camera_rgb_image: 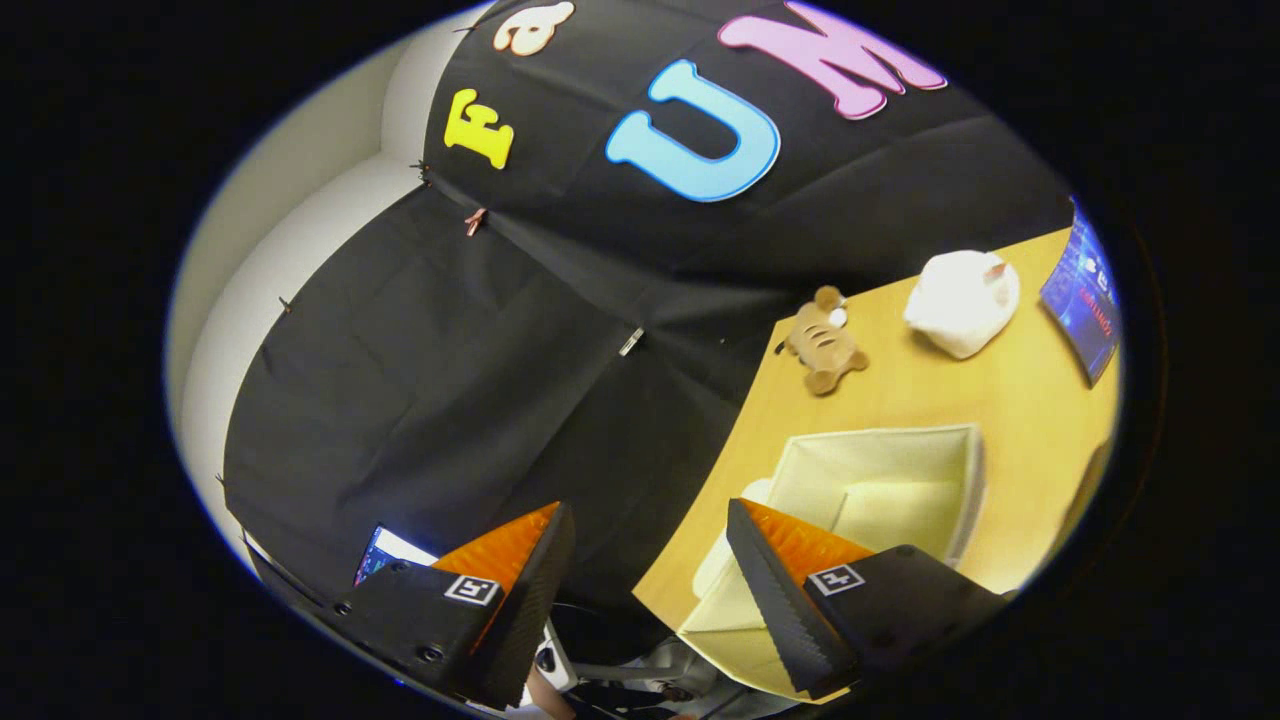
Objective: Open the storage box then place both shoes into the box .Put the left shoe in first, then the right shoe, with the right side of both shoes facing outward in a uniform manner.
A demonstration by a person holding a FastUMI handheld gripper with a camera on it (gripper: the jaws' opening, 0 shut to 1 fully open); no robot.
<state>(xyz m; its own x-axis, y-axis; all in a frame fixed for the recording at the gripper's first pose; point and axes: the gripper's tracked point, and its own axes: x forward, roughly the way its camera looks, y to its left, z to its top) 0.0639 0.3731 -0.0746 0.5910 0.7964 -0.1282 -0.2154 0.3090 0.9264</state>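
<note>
- the gripper (pixel 650 560) is held tilted in the air, its 2 fingers spread wide apart with nothing between them.
- a wooden table (pixel 930 395) slants across the scene beyond the fingers, so the whole scene looks tipped over.
- the storage box (pixel 880 480), cream fabric, sits on the table just ahead of one finger; its top is open and the inside looks empty.
- a cream flap (pixel 735 615), seemingly the box's lid, lies folded out toward the gripper, partly hidden behind that finger.
- a small brown plush toy (pixel 822 345) lies on the table beyond the box, well apart from it.
- a white plush toy (pixel 962 300) lies near the brown one, farther along the table.
- a screen (pixel 1085 305) stands at the table's far edge.
- black cloth (pixel 450 380) hangs as the wall behind the table, with a pale wall (pixel 300 200) past it.
- i cannot make out any shoes clearly.
</note>
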